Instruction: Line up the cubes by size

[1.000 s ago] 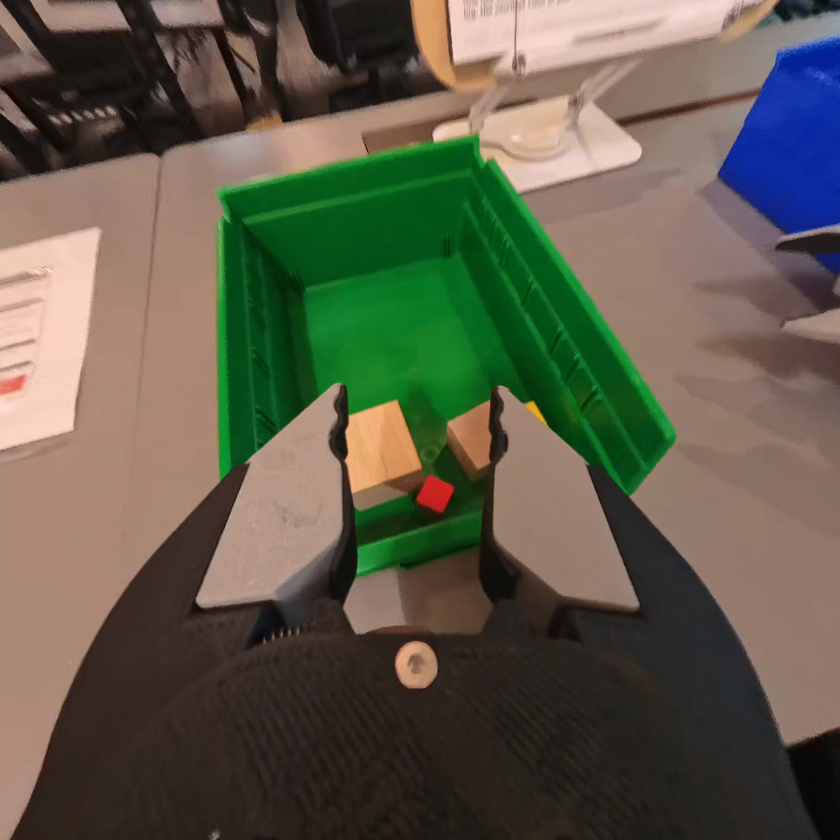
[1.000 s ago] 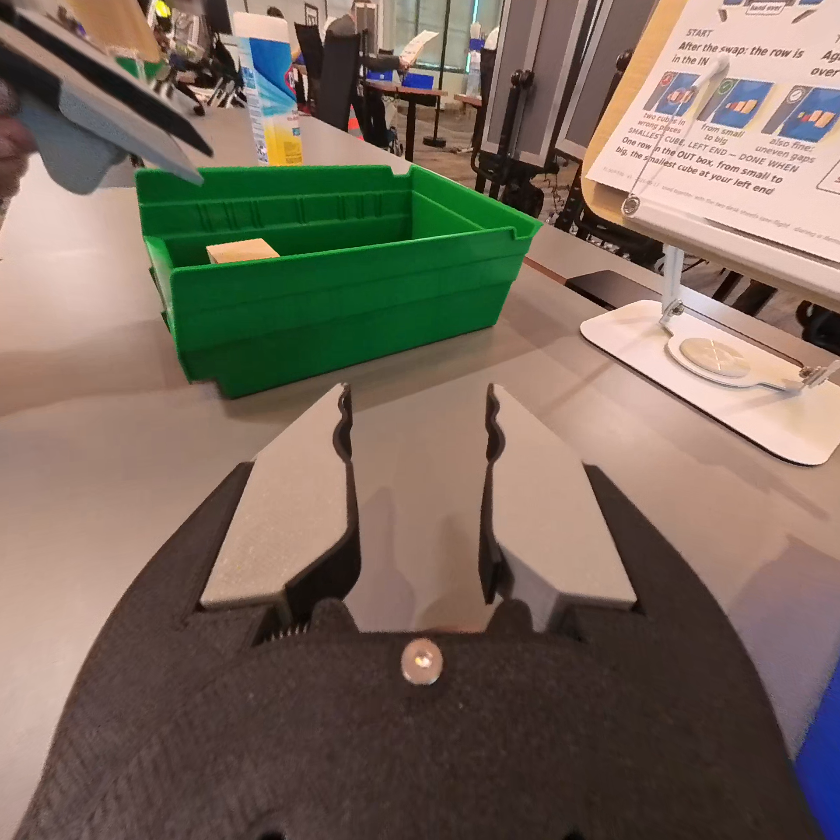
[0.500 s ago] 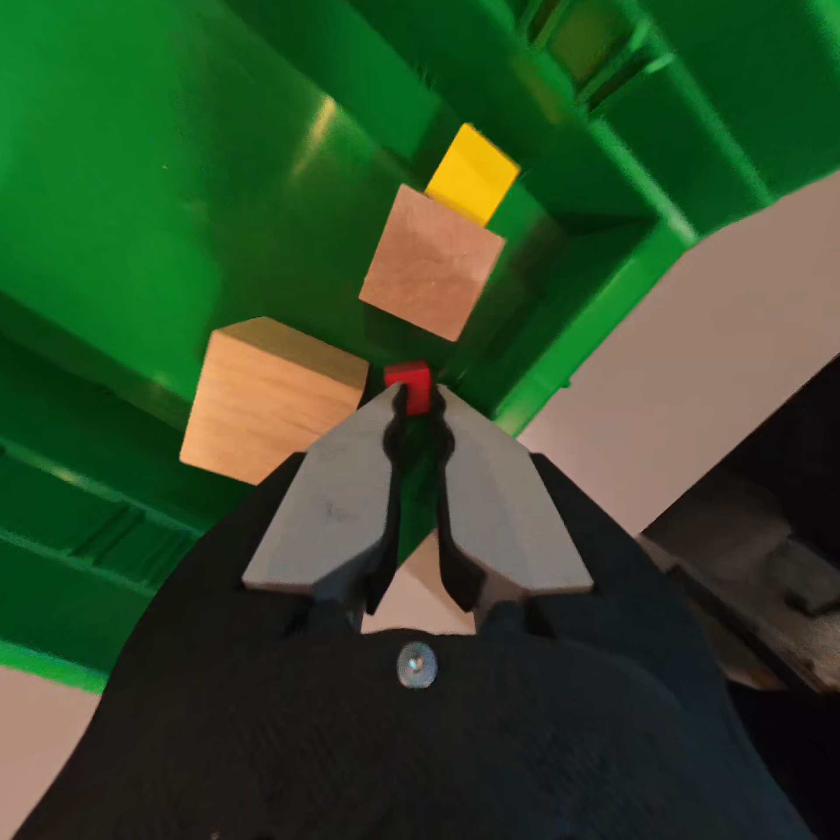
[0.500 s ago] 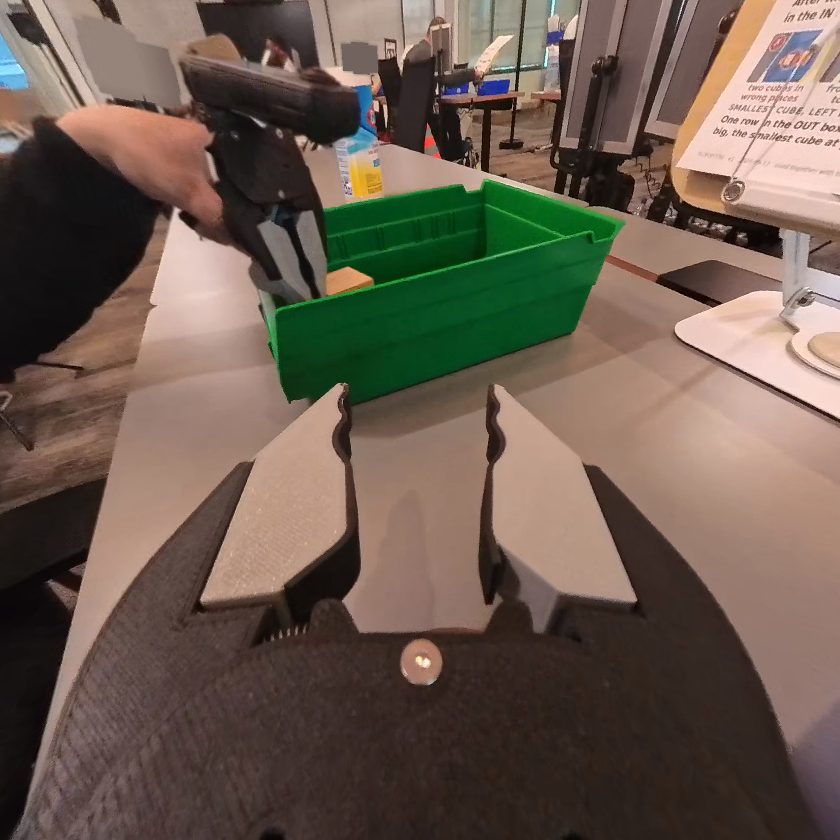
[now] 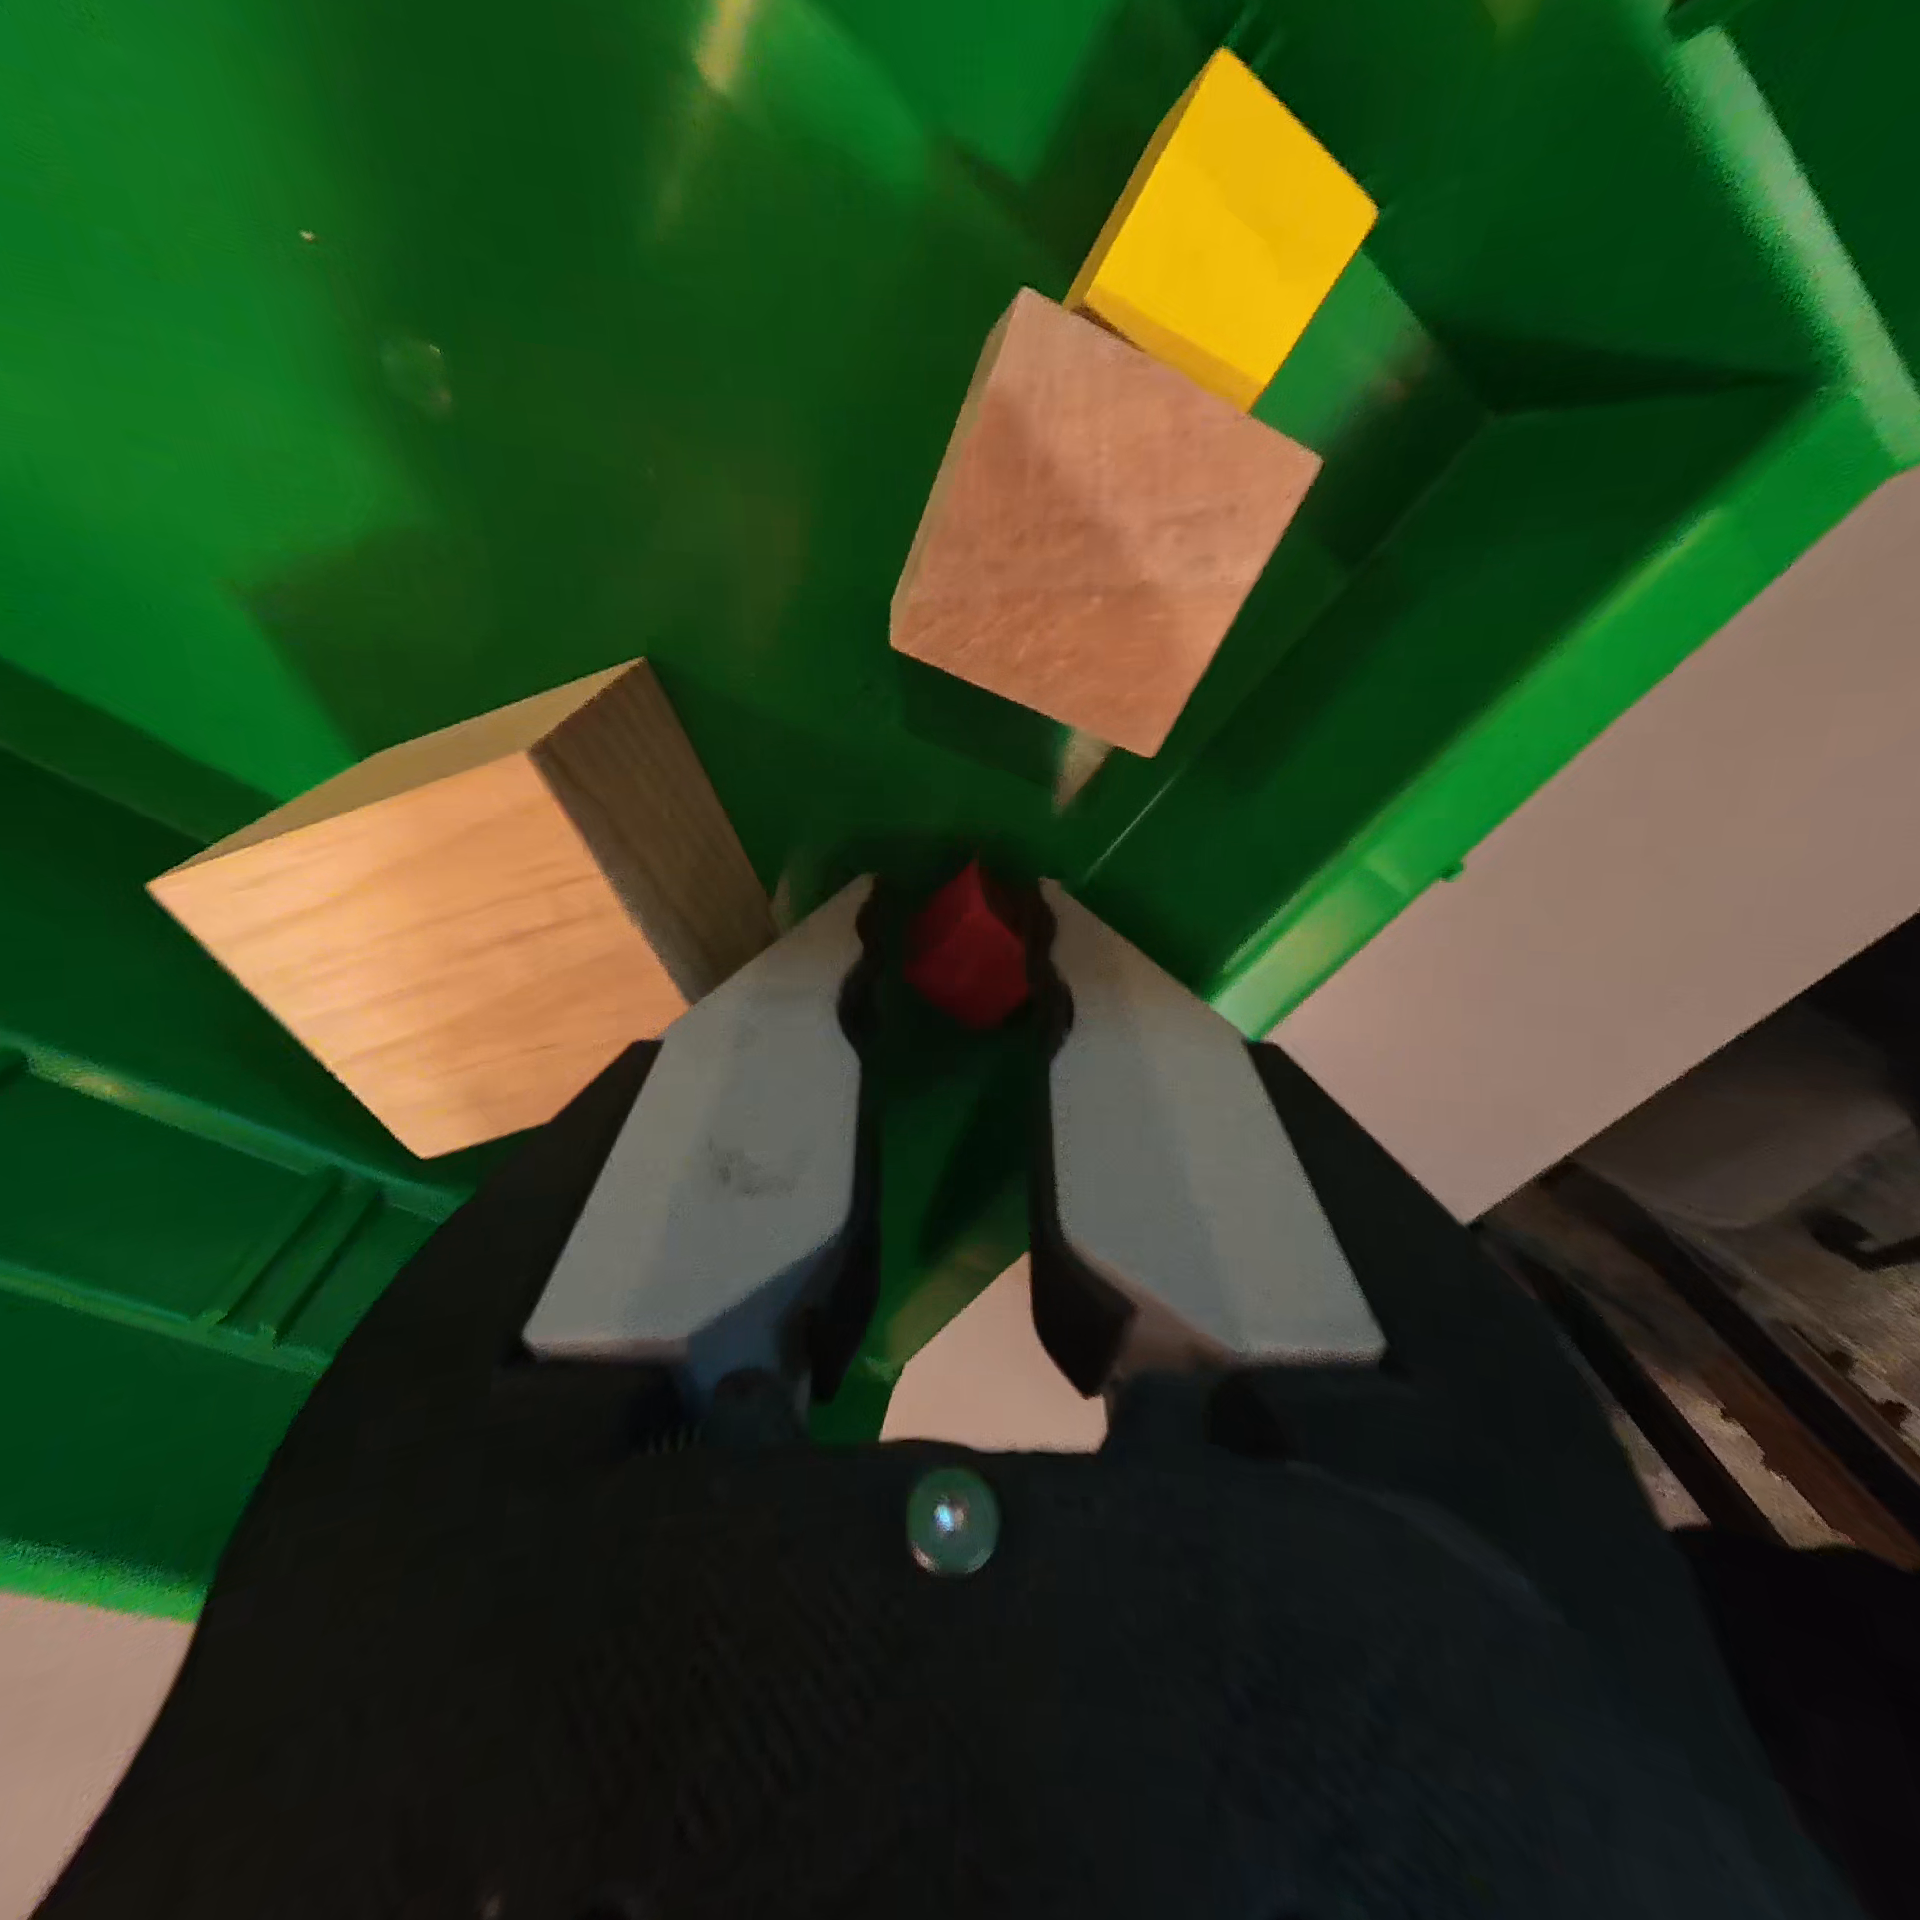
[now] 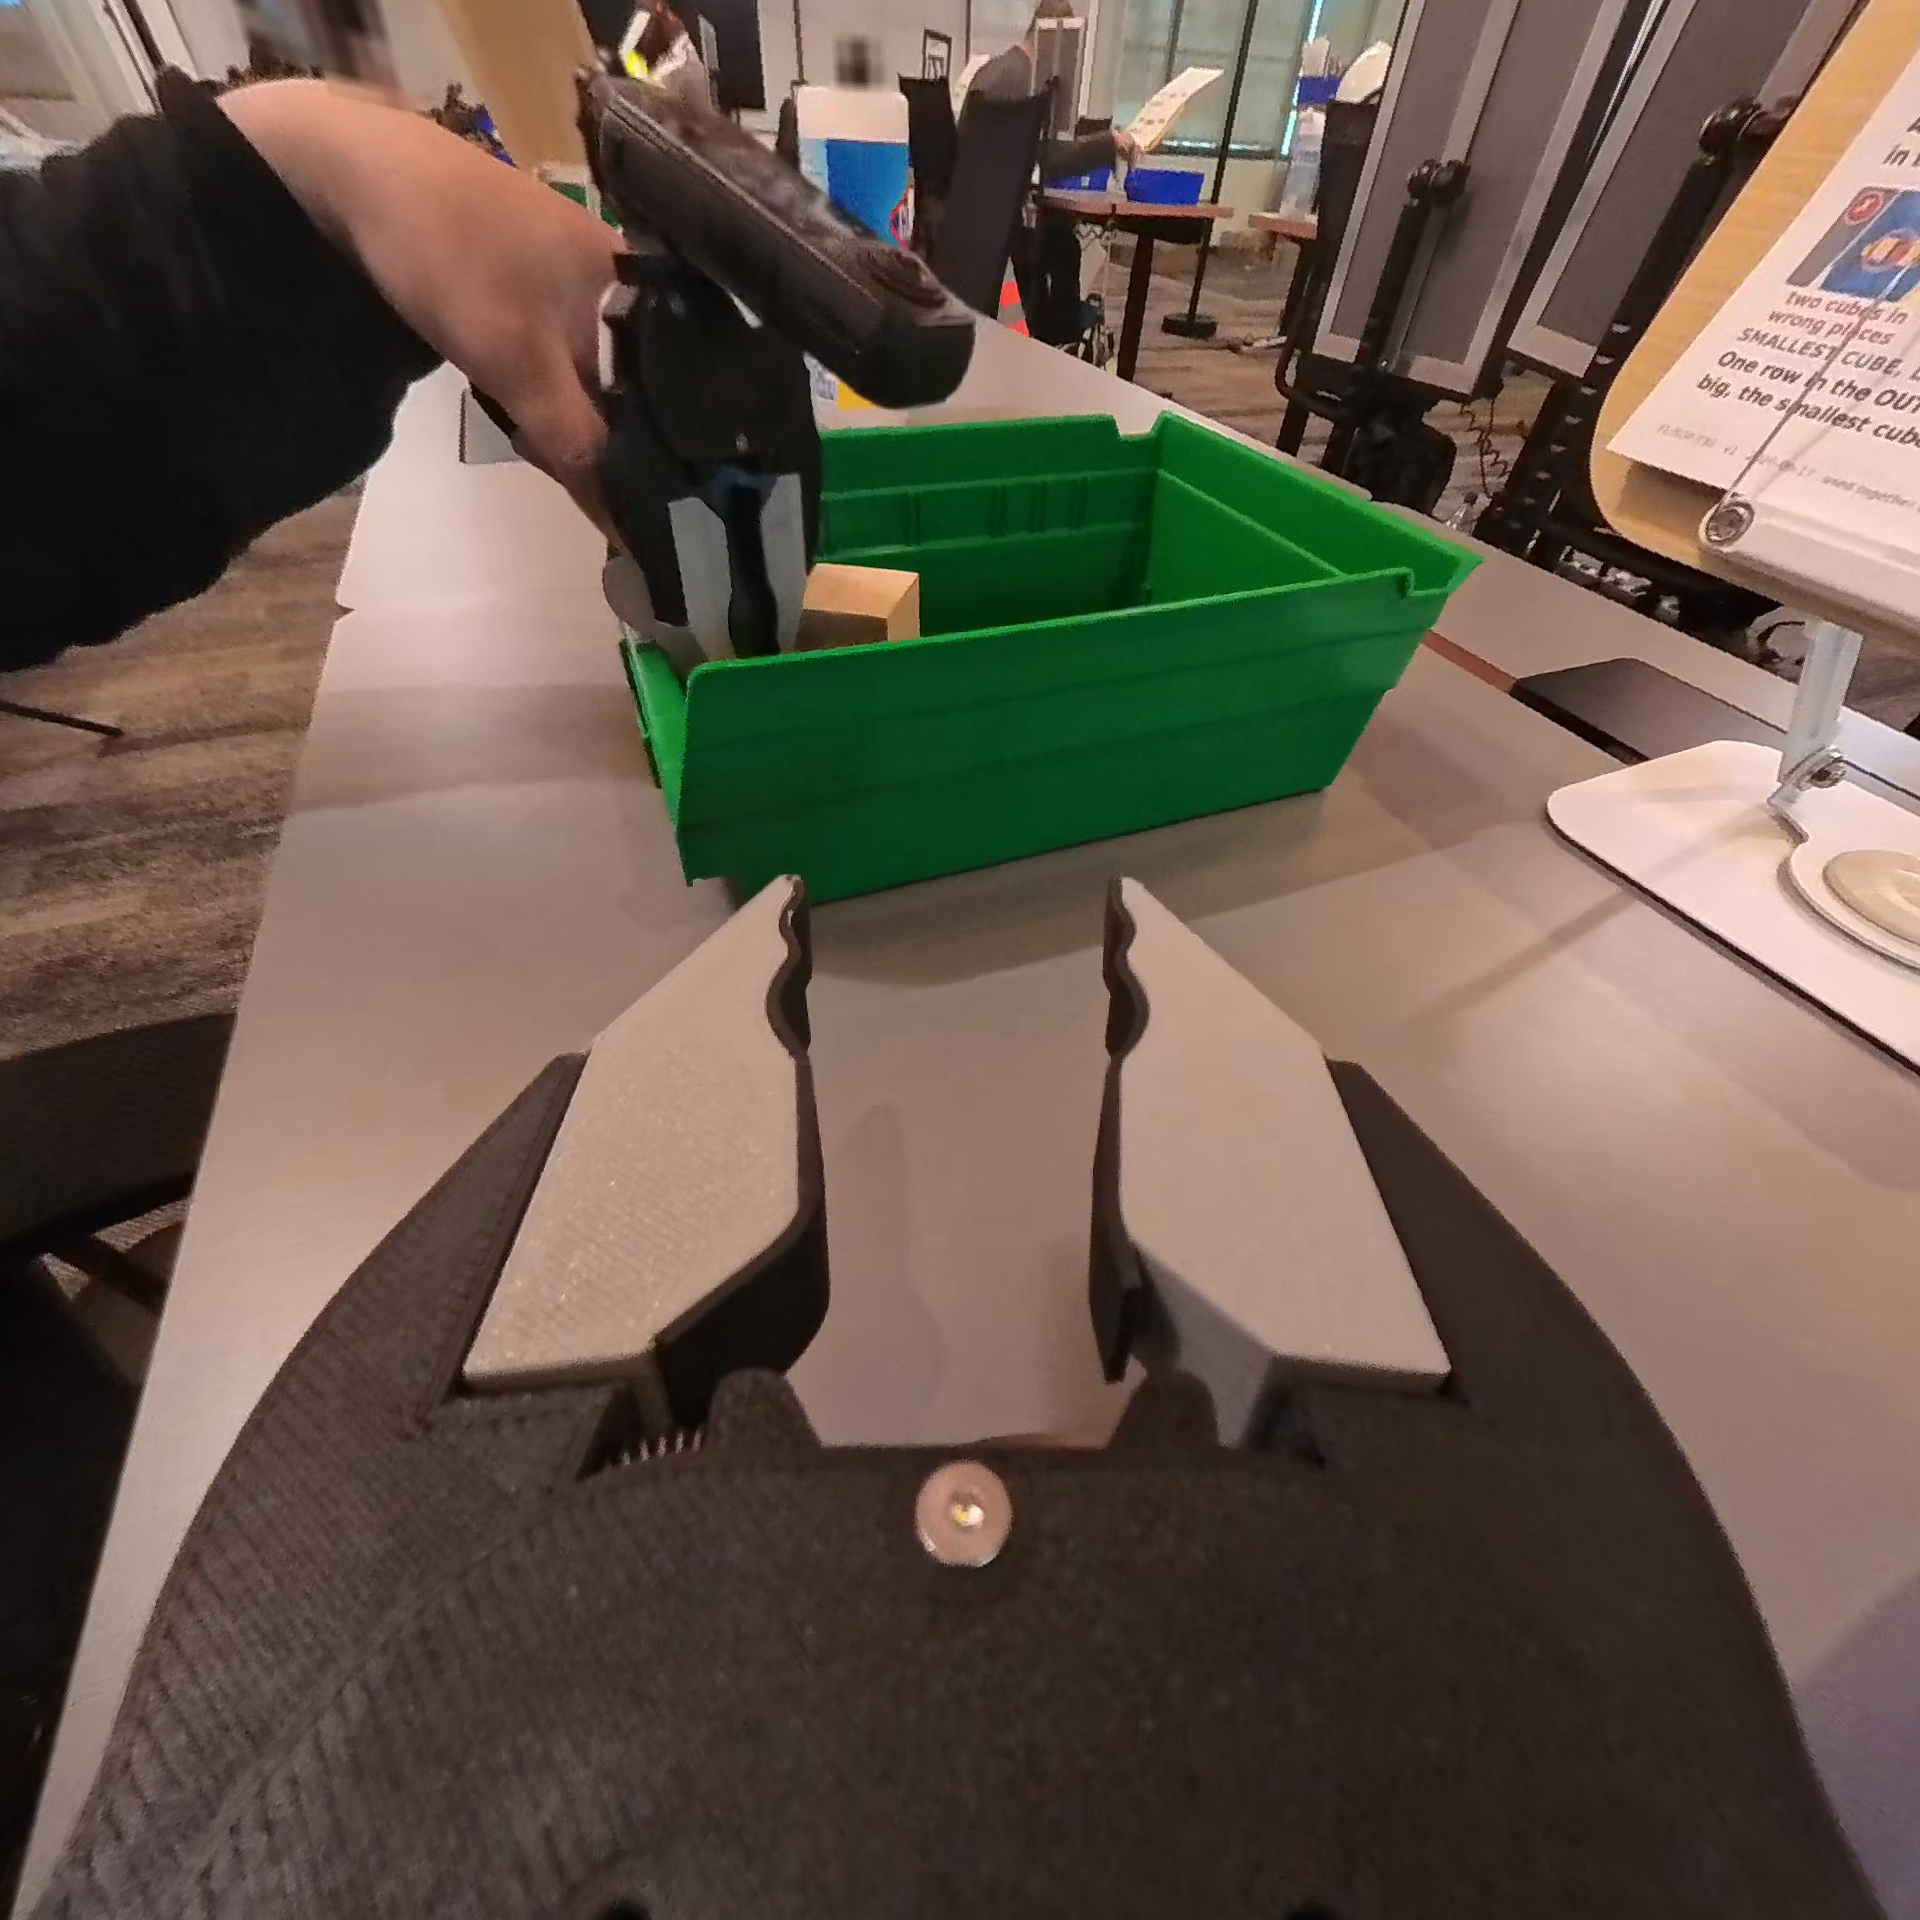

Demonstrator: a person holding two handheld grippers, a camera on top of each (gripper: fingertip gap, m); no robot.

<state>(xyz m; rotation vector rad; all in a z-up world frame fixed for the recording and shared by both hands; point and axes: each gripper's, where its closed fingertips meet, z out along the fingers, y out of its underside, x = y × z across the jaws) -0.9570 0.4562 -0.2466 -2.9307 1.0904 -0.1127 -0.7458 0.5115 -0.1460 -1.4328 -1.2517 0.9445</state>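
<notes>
In the left wrist view, my left gripper [image 5: 954,914] reaches down into the green bin [image 5: 416,312] and is closed on a small red cube [image 5: 961,956], which sits tilted between the fingertips. A large wooden cube [image 5: 416,935] lies just to the left of the fingers. A medium wooden cube [image 5: 1091,540] lies beyond, touching a yellow cube [image 5: 1226,229] near the bin's corner. My right gripper [image 6: 954,914] is open and empty over the grey table, in front of the bin [image 6: 1039,727]. The right wrist view also shows the left gripper [image 6: 738,582] inside the bin beside the large wooden cube [image 6: 862,608].
A person's hand and dark sleeve [image 6: 447,291] hold the left gripper. A paper stand on a white base [image 6: 1714,831] stands to the right of the bin. The table's edge [image 6: 281,831] runs along the left, with floor beyond.
My left gripper dropped from above the bin down into it, narrowed, and now has the red cube between its fingertips. My right gripper stayed open and shifted slightly.
</notes>
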